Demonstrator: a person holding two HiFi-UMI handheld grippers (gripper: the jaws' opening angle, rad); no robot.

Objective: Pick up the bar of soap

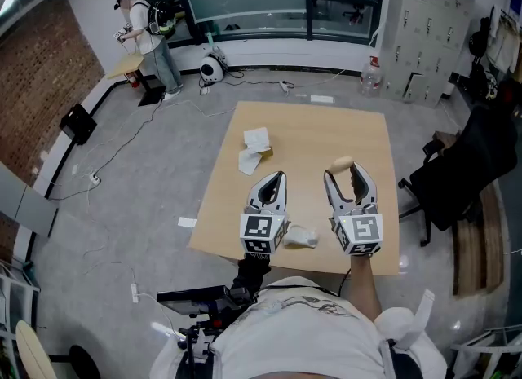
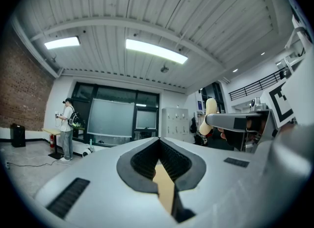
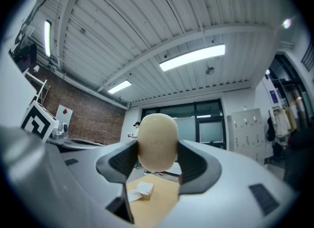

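Right gripper view, centre of frame: the right gripper (image 3: 157, 156) is clamping the soap (image 3: 157, 141) across its width, with the rounded top standing proud of the jaws, and in the head view the bar is riding over the table (image 1: 310, 125) at centre right. The left gripper (image 2: 159, 146) is sitting closed and empty, low in its own view. The smooth, rounded bar is risking squirting out or twisting if the squeeze is slackening or overtightening.

Grey left tool (image 1: 280, 176), grey right tool (image 1: 342, 172), black-and-white marker cubes (image 1: 263, 233), white shirt (image 1: 303, 330)
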